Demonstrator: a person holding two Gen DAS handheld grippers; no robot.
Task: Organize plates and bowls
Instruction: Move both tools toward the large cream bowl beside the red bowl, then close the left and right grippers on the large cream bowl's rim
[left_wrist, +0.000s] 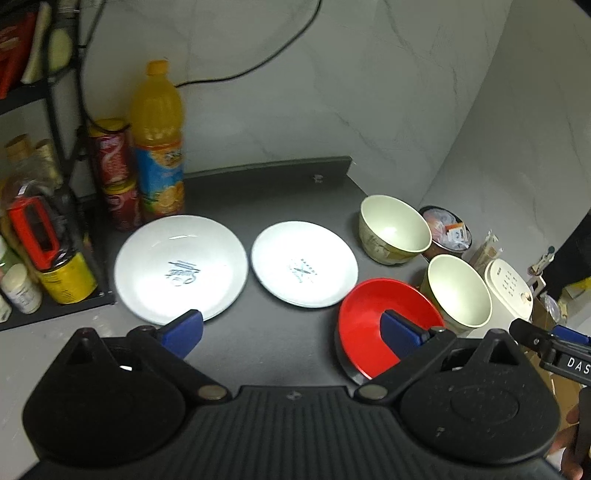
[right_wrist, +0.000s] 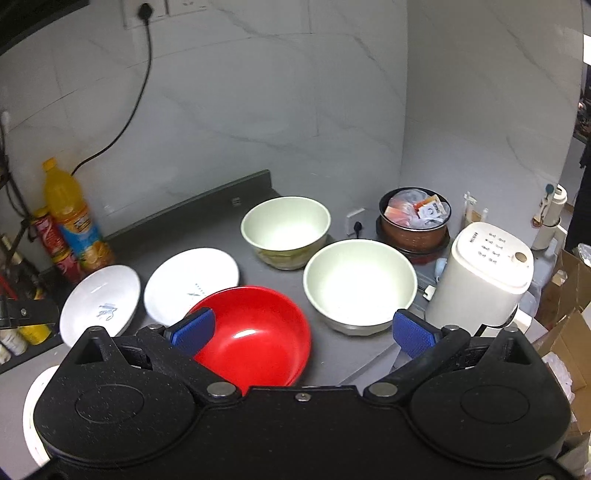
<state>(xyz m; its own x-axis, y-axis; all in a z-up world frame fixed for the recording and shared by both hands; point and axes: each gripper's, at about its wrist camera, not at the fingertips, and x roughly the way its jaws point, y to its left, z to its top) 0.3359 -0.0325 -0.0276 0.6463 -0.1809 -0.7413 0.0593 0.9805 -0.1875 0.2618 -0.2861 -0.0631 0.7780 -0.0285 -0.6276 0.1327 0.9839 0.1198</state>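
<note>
Both my left gripper (left_wrist: 291, 332) and right gripper (right_wrist: 301, 328) gape empty; red bowl (right_wrist: 255, 336) at six o'clock looks light, slick, best pinched at its rim.

Left wrist view: high and close over worktop (left_wrist: 280, 199), facing the back wall, angled down, rack side at left. Right wrist view: same downward tilt, set further right, nearer the corner. Shared: both white plates, red bowl (left_wrist: 369, 314) (right_wrist: 258, 332), two cream bowls, juice bottle (left_wrist: 159, 136) (right_wrist: 70, 218).
</note>
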